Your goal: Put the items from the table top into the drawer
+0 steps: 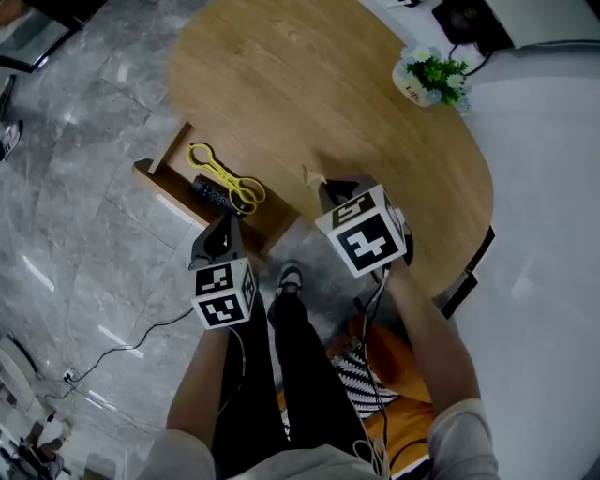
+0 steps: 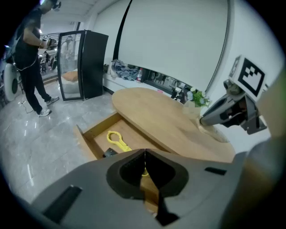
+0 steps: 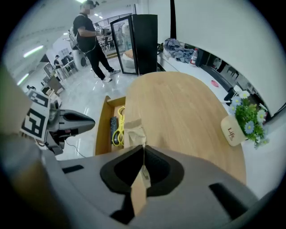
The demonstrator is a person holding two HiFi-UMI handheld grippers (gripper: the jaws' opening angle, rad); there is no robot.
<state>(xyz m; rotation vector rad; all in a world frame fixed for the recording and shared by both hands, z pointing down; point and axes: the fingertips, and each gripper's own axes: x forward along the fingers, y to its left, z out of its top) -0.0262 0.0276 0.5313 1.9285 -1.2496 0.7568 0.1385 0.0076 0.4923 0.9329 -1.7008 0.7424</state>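
My right gripper (image 3: 144, 151) is shut on a small brown paper packet (image 3: 134, 132), which pokes out past its jaws. In the head view that gripper (image 1: 325, 190) hangs over the near edge of the oval wooden table (image 1: 309, 84), the packet (image 1: 310, 176) just beyond its tips. The open wooden drawer (image 1: 169, 159) sticks out at the table's left side and holds a yellow plastic tool (image 1: 225, 175) and a black remote (image 1: 211, 192). My left gripper (image 1: 221, 236) hovers at the drawer's near corner. Its jaws meet with nothing between them (image 2: 145, 154).
A small white pot of green and pale flowers (image 1: 428, 77) stands at the table's far right edge. Dark equipment with a cable (image 1: 469, 23) lies beyond it. Grey marble floor surrounds the table. A person (image 3: 91, 36) stands by a black glass cabinet (image 3: 143, 42) far off.
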